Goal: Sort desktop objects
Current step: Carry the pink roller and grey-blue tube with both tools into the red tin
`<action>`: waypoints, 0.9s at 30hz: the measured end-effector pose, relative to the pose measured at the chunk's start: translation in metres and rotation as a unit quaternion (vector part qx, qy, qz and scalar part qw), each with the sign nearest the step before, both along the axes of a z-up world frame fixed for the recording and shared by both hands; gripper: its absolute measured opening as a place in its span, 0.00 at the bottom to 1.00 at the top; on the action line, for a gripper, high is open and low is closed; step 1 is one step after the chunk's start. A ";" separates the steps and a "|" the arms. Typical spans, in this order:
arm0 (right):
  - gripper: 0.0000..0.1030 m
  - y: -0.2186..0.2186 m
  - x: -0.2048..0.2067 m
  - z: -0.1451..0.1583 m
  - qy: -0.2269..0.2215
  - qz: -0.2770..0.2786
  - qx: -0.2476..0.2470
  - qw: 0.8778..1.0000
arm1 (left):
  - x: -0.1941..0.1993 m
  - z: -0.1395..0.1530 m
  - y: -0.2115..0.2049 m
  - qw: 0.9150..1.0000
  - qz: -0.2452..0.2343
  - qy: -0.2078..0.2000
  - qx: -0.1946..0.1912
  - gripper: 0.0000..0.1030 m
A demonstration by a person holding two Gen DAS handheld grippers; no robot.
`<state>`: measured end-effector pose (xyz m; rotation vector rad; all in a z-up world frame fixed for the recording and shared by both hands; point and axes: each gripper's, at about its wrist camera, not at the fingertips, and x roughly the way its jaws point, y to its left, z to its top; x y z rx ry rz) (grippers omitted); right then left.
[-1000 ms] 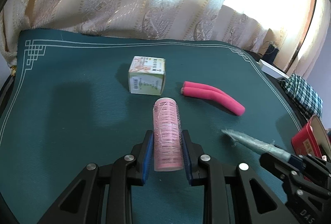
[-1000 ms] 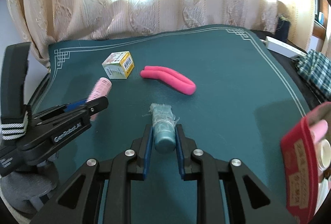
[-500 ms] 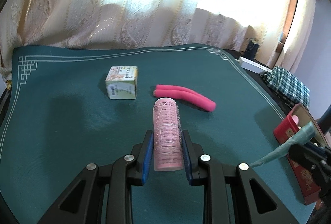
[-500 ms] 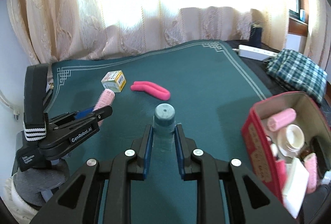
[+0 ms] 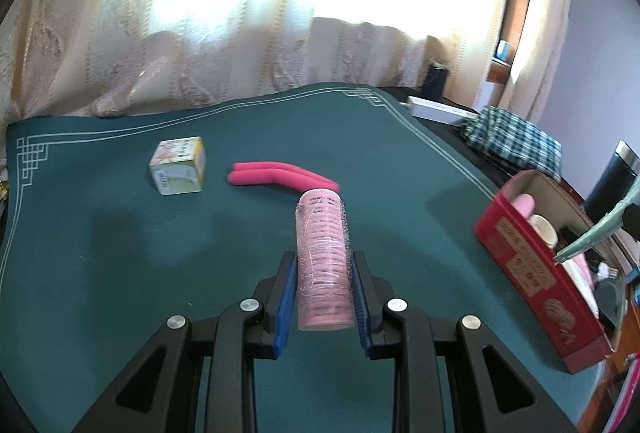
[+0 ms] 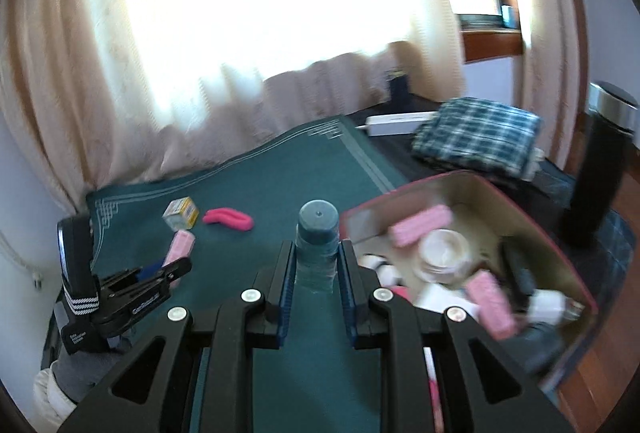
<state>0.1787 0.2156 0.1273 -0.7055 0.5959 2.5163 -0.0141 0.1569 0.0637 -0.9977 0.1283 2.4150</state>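
My left gripper [image 5: 323,273] is shut on a pink hair roller [image 5: 323,253] and holds it above the green mat [image 5: 120,253]. My right gripper [image 6: 317,265] is shut on a teal hair roller [image 6: 318,233], held beside the left rim of the red box [image 6: 472,185]. The teal roller's tip also shows in the left wrist view [image 5: 592,237], over the red box [image 5: 532,273]. A small yellow-green carton [image 5: 179,165] and a bent pink foam curler [image 5: 280,175] lie on the mat.
The red box holds pink rollers [image 6: 420,229], a white jar [image 6: 442,253] and other small items. A folded plaid cloth [image 6: 476,137], a white power strip [image 6: 400,123] and a dark cylinder [image 6: 600,161] stand beyond the mat's right edge. Curtains hang behind.
Both grippers have lifted and swung right towards the red box, each still holding its roller. The teal roller now hangs at the box's rim.
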 end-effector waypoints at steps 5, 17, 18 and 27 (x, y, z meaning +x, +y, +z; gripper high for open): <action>0.22 0.016 0.042 0.001 -0.004 -0.034 -0.005 0.999 | 0.020 0.013 0.016 1.000 -0.019 0.010 0.003 0.27; 0.22 0.043 0.094 -0.013 -0.021 -0.046 -0.041 0.998 | 0.075 0.039 0.072 0.996 -0.086 0.029 0.006 0.27; 0.22 0.045 0.094 -0.016 -0.026 -0.046 -0.043 0.998 | 0.079 0.040 0.076 0.995 -0.090 0.029 0.007 0.27; 0.22 0.067 0.077 -0.032 -0.027 -0.047 -0.051 0.997 | 0.101 0.045 0.096 0.994 -0.107 0.028 0.001 0.27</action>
